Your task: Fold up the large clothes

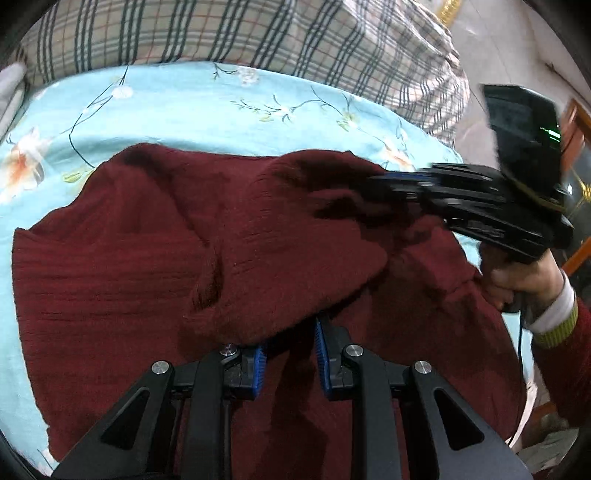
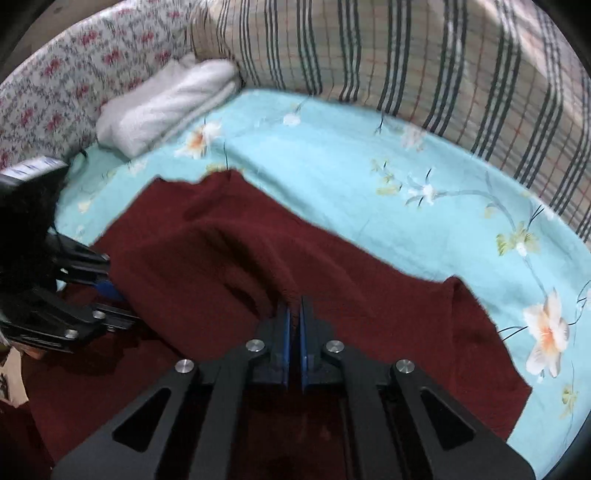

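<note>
A dark red knitted sweater (image 1: 147,266) lies spread on a light blue floral bedsheet (image 1: 184,107); it also shows in the right wrist view (image 2: 221,251). My left gripper (image 1: 290,332) has its blue pads apart, with a fold of the sweater draped over the left pad. My right gripper (image 2: 294,306) is shut on a raised fold of the sweater. In the left wrist view the right gripper (image 1: 380,184) reaches in from the right, its tips buried in the sweater. The left gripper (image 2: 107,295) shows at the left edge of the right wrist view.
A plaid blanket (image 1: 258,33) is piled along the far side of the bed. A folded white towel (image 2: 166,103) lies at the far left by a floral pillow (image 2: 55,81). The bed's right edge drops to the floor (image 1: 517,55).
</note>
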